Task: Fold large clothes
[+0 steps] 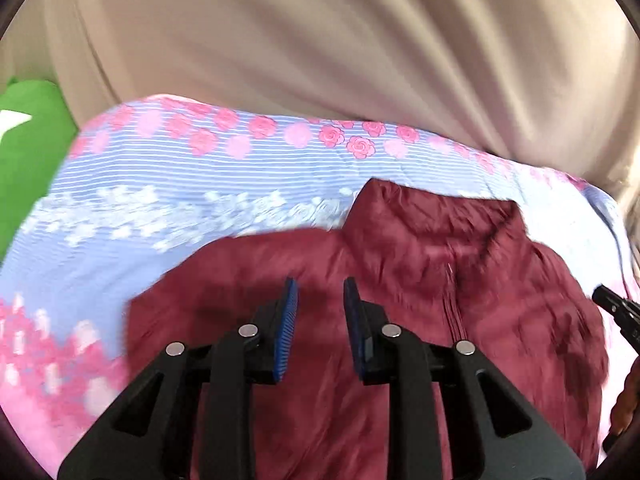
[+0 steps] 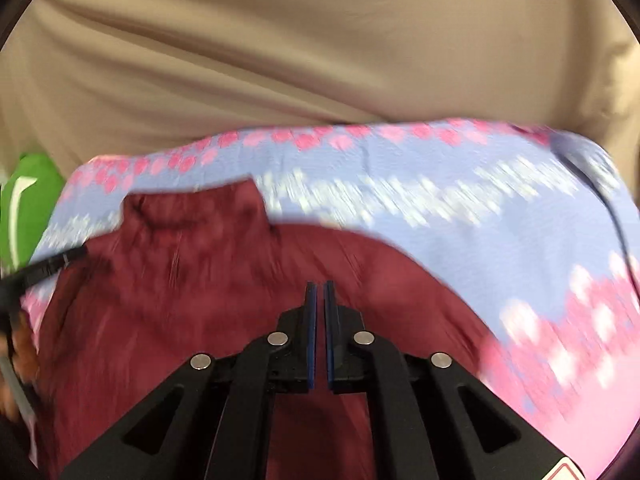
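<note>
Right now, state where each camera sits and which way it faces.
Left wrist: on the left gripper, jaws apart, facing the maroon jacket on the floral sheet; the right gripper's tip shows at the right edge.
Right wrist: on the right gripper, jaws nearly closed with nothing between them, above the same jacket; the left gripper's tip shows at left.
Shared: jacket, sheet, beige curtain.

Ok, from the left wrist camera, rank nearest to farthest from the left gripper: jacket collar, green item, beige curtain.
From the left gripper:
1. Jacket collar, ahead and right, on the maroon jacket.
2. Green item, far left, past the bedsheet.
3. Beige curtain, behind everything.
</note>
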Demonstrator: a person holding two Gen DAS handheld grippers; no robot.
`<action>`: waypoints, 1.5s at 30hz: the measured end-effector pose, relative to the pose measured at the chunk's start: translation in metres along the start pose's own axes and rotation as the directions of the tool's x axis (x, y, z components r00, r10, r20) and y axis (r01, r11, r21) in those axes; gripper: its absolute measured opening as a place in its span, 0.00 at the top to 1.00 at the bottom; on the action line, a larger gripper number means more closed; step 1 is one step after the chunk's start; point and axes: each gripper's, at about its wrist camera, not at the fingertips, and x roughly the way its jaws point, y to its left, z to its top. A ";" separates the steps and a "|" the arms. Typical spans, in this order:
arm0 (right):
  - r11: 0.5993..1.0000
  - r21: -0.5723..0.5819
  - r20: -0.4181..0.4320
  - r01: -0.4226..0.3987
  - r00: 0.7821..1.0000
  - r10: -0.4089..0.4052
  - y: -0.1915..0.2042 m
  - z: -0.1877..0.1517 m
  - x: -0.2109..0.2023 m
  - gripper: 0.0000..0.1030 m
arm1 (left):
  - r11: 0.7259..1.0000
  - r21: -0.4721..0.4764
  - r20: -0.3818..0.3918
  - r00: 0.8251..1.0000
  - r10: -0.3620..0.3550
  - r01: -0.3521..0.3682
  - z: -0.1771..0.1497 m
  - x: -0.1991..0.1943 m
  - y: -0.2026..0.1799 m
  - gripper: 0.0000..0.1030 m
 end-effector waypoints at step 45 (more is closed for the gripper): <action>0.853 0.002 0.338 -0.522 0.803 0.491 -0.079 -0.327 -0.390 0.96 | 0.869 -0.149 0.261 0.867 -0.425 0.472 -0.282 -0.390 0.098 0.98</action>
